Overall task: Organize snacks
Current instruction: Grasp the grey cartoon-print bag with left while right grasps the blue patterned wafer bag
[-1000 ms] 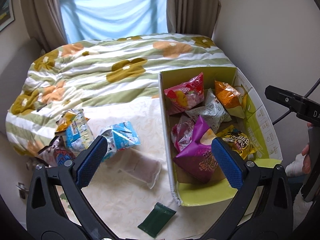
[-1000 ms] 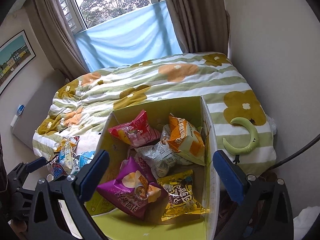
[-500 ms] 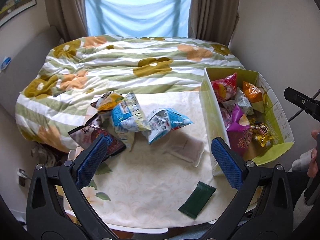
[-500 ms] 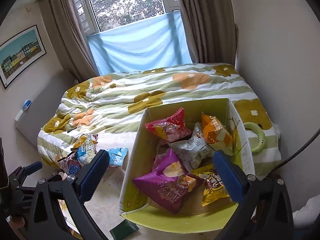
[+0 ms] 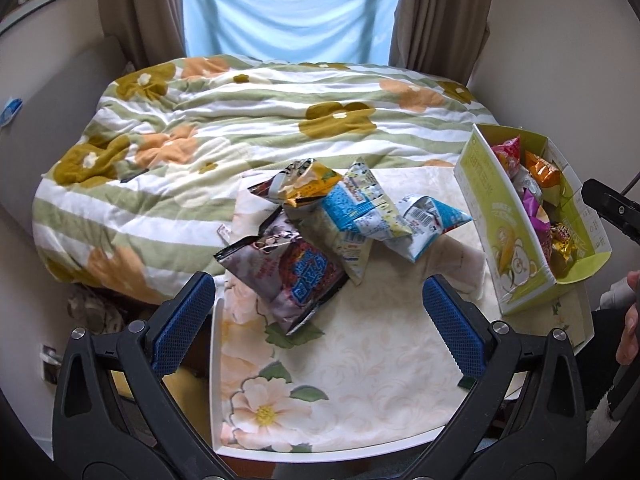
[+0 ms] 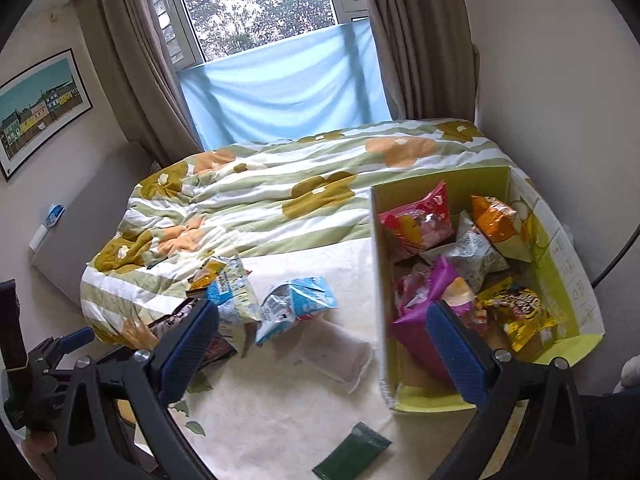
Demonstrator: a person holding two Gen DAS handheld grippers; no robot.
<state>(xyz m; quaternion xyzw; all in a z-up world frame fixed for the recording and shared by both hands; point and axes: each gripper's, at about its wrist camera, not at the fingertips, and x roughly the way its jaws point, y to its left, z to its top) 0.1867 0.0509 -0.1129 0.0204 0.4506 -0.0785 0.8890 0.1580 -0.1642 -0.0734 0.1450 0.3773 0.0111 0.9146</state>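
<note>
Both tongs, left [image 5: 318,320] and right [image 6: 322,348], swung leftward, spread apart and empty; snack bags' [image 5: 360,212] print unreadable

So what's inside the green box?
The box holds snack bags: pink, orange, silver, purple, yellow. Anything beneath them is hidden.

A bed [image 6: 280,200] is covered by a striped blanket with flowers. The window [image 6: 256,4] is framed by brown curtains [image 6: 416,40]. A picture [image 6: 40,104] is hung on the pale wall.
</note>
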